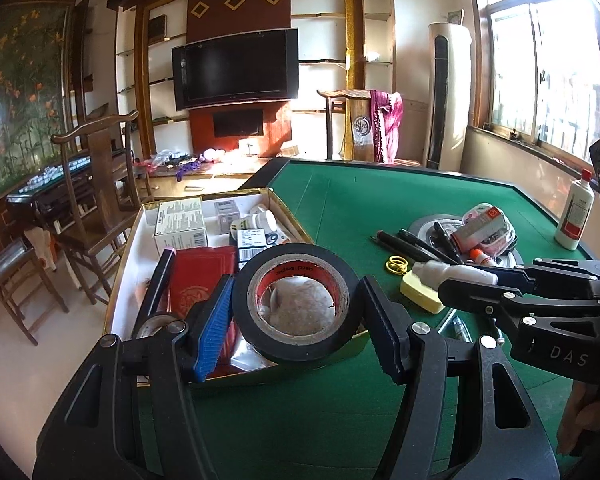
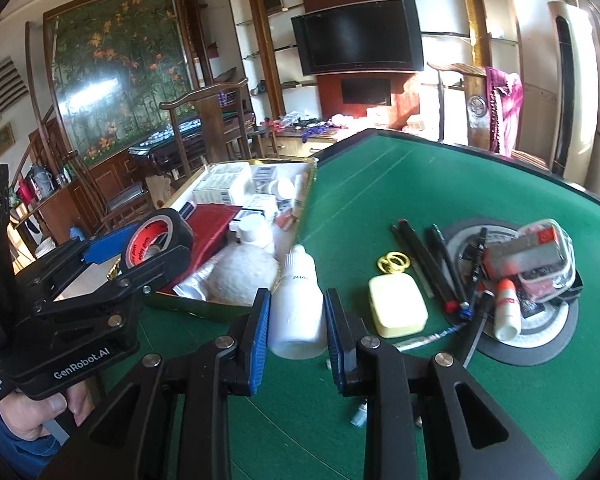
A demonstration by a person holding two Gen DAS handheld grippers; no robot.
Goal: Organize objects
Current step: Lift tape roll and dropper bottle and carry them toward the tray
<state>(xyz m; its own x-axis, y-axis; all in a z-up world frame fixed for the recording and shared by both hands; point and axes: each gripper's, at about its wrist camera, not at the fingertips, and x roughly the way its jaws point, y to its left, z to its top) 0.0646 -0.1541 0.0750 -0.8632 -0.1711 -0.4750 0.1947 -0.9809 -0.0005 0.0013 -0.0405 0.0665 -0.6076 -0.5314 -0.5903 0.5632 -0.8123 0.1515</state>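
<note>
Two hand-held black tools with blue ribbed pads
The left tool [image 1: 296,320] and right tool [image 2: 296,316] share matte black linkage arms with silver rivets and triangular cut-outs; blue ribbed pads [image 2: 260,336] line their fingers; white lettering reads "GenRobot.AI" on one body, "DAS" on the other; a blue sleeve [image 2: 20,444] shows below one hand

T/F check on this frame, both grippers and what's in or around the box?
1. The left gripper holds a roll of black tape. True.
2. The right gripper is empty. False: it grips a small white bottle.
3. The tape is over the open box. True.
4. The yellow case lies in the box. False: it lies on the green table.
5. The TV is on. False: dark screen.
</note>
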